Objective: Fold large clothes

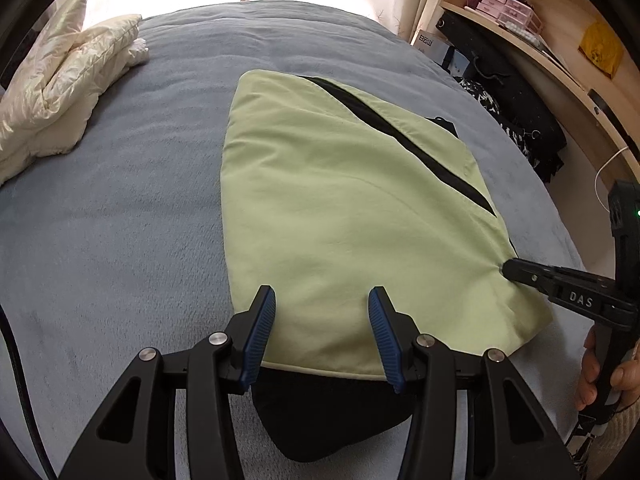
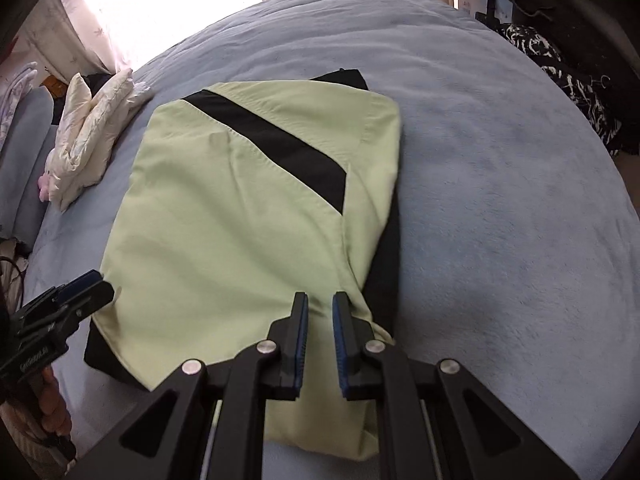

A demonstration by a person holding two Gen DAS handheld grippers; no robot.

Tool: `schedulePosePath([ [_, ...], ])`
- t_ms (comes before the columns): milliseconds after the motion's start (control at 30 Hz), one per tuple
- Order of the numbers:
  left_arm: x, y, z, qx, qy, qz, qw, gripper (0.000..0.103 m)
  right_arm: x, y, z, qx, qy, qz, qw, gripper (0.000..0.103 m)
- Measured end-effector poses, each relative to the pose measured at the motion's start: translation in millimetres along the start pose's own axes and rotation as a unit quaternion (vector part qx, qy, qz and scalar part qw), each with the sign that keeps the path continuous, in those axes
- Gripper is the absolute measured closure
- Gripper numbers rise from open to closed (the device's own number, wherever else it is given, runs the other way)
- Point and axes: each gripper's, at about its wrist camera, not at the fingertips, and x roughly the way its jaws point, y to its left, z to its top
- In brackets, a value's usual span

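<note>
A light green garment (image 1: 340, 208) with a black diagonal stripe lies folded on the grey-blue bed (image 1: 120, 220); it also shows in the right wrist view (image 2: 224, 232). Black fabric sticks out under its near edge (image 1: 328, 416). My left gripper (image 1: 322, 336) is open and empty, its fingers hovering over the garment's near edge. My right gripper (image 2: 320, 340) has its jaws a narrow gap apart over the garment's near right corner; in the left wrist view its tip (image 1: 510, 270) presses into the green fabric, which puckers there. Whether it pinches the cloth is unclear.
A cream quilted jacket (image 1: 60, 96) lies bundled at the bed's far left. Dark patterned clothes (image 1: 516, 128) and boxes sit beside the bed on the right, under a wooden shelf (image 1: 532, 44). Bright curtains hang behind the bed.
</note>
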Motion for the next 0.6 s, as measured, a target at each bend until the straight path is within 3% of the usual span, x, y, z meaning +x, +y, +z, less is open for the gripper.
schedulePosePath([
  [333,-8.1,3.8,0.8,-0.009,0.027,0.01,0.9995,0.053,-12.9,5.6,-7.2,0.002,0.002,-0.005,1.0,0.086],
  [500,-16.5,12.5,-3.0,-0.018,0.036,0.011,0.9991,0.046,-30.6,6.3,-9.8,-0.003,-0.006,-0.004,1.0,0.051],
  [600,-19.7,21.6,-4.9,-0.025,0.043,-0.024,0.9985,0.044,-41.5,1.1,-9.1,-0.002,-0.006,-0.001,1.0,0.036],
])
